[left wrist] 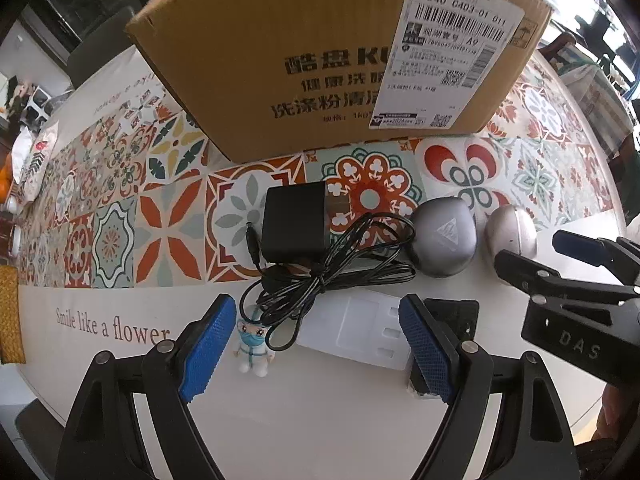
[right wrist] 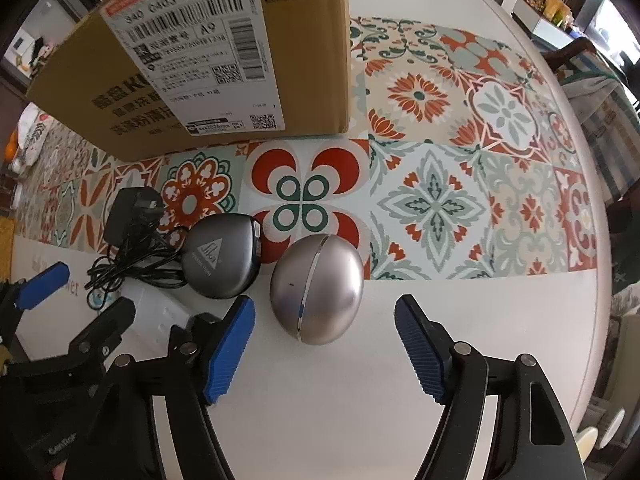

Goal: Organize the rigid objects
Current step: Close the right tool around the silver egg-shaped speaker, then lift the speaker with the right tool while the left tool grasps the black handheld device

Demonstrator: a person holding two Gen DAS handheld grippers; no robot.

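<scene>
A black power adapter (left wrist: 294, 222) with a tangled black cable (left wrist: 336, 272) lies in front of a cardboard box (left wrist: 304, 60). A small masked figurine (left wrist: 253, 344) and a white flat case (left wrist: 360, 330) lie between the fingers of my open left gripper (left wrist: 320, 350). A dark grey round device (left wrist: 444, 236) and a silver egg-shaped device (left wrist: 510, 232) sit to the right. In the right wrist view my right gripper (right wrist: 324, 344) is open, with the silver egg (right wrist: 318, 288) just ahead between its fingers and the grey device (right wrist: 220, 260) beside the egg.
The round table (right wrist: 520, 340) has a patterned tile cloth (right wrist: 432, 200). The box (right wrist: 192, 60) stands upright at the back. A black flat item (left wrist: 456, 312) lies behind the left gripper's right finger. A chair and clutter stand beyond the table's edges.
</scene>
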